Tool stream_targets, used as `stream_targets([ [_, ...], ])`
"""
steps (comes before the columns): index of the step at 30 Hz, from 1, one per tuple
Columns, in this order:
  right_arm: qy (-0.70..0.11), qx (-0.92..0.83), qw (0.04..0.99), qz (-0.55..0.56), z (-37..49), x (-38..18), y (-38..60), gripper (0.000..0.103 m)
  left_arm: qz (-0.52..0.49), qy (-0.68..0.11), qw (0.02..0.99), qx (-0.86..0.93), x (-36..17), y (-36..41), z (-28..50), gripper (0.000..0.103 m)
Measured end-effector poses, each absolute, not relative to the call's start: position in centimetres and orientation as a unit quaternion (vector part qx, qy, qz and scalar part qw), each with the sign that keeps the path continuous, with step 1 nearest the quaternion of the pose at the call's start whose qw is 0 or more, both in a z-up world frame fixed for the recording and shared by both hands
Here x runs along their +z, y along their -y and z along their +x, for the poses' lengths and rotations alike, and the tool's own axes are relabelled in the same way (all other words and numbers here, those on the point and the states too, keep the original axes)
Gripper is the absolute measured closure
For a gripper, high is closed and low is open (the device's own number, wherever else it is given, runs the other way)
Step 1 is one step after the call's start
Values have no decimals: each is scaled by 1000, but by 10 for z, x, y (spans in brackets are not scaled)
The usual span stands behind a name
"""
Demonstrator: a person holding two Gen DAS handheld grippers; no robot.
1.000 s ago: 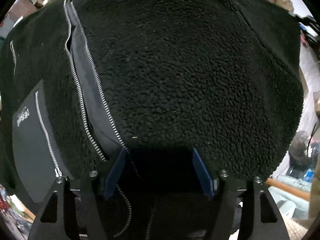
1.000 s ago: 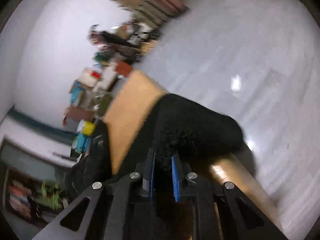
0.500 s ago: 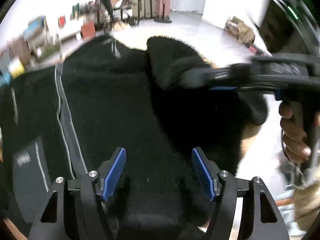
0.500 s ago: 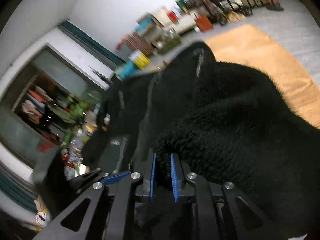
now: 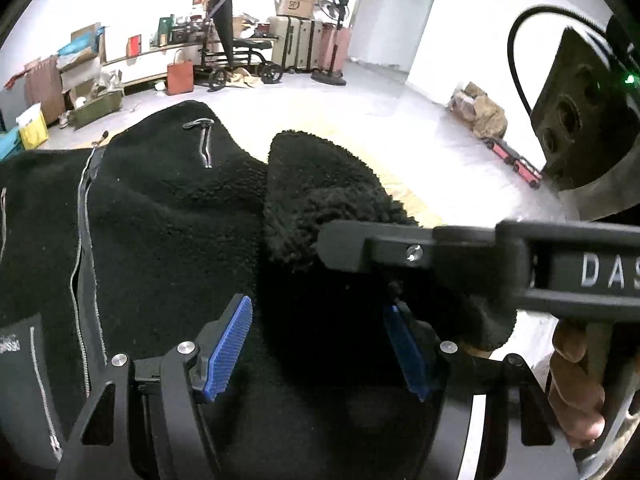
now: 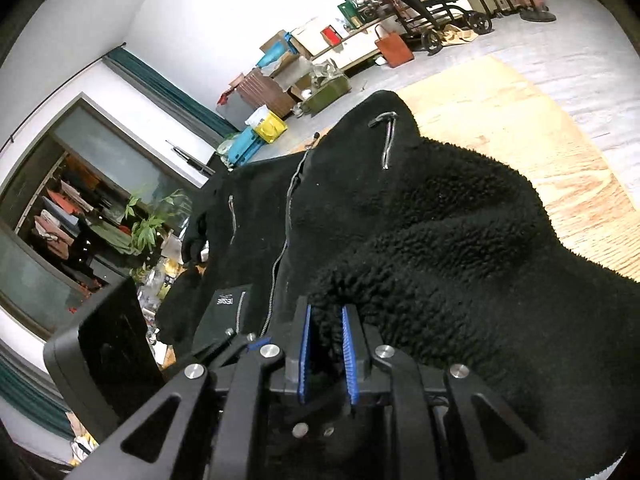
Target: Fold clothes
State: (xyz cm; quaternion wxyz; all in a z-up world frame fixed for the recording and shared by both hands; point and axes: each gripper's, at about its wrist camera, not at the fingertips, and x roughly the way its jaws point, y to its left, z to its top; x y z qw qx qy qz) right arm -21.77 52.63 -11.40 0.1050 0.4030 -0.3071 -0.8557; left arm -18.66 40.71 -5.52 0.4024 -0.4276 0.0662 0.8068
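Note:
A black fleece jacket [image 5: 168, 224] with a silver front zipper lies spread on a wooden table [image 6: 532, 132]. My left gripper [image 5: 320, 336] hovers open just above the jacket, blue pads wide apart, nothing between them. My right gripper [image 6: 326, 336] is shut on a bunched fold of the fleece jacket [image 6: 440, 232], holding it lifted over the body of the garment. In the left wrist view the right gripper's finger [image 5: 360, 246] reaches in from the right, with a hand [image 5: 576, 380] on its handle. A chest pocket with a logo [image 6: 226, 312] shows beside the zipper.
Bare wood of the table [image 5: 408, 196] shows to the right of the jacket. Beyond it is grey floor, with boxes, a cart and suitcases [image 5: 304, 48] along the far wall. Shelves and a plant [image 6: 148, 224] stand to the left.
The left gripper has drawn back from the fleece, which no longer fills its view. The right gripper has carried the gripped fold across over the jacket's body, toward the left gripper.

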Motion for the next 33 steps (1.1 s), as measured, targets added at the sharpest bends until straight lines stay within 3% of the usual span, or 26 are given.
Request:
stream_targets([
  [4,298,-855,99,412,-219,-113,-525,86,-420,-64,421,802,-46,-407,-180,34],
  [8,290,-855,92,421,-220,-113,-523,86,-409,-102,377,825,-48,-413,-185,34],
  [10,294,-857,68,418,-209,-113,-528,86,-422,-99,358,827,-53,-411,-193,41],
  [14,313,-861,-3,401,-176,-115,-543,85,-441,-82,349,823,-65,-414,-203,89],
  [19,333,-859,-93,378,-135,-117,-562,45,-464,-56,331,820,-86,-409,-220,92],
  [23,349,-848,-173,359,-98,-120,-580,36,-474,-28,322,819,-99,-394,-232,92],
  [25,370,-813,-269,361,-59,-137,-606,35,-479,-20,322,816,-104,-391,-235,93],
  [27,394,-773,-320,380,-31,-159,-623,47,-484,-16,321,814,-109,-388,-236,93],
  [33,465,-742,-285,389,-13,-192,-626,48,-489,-7,320,812,-113,-390,-235,93],
])
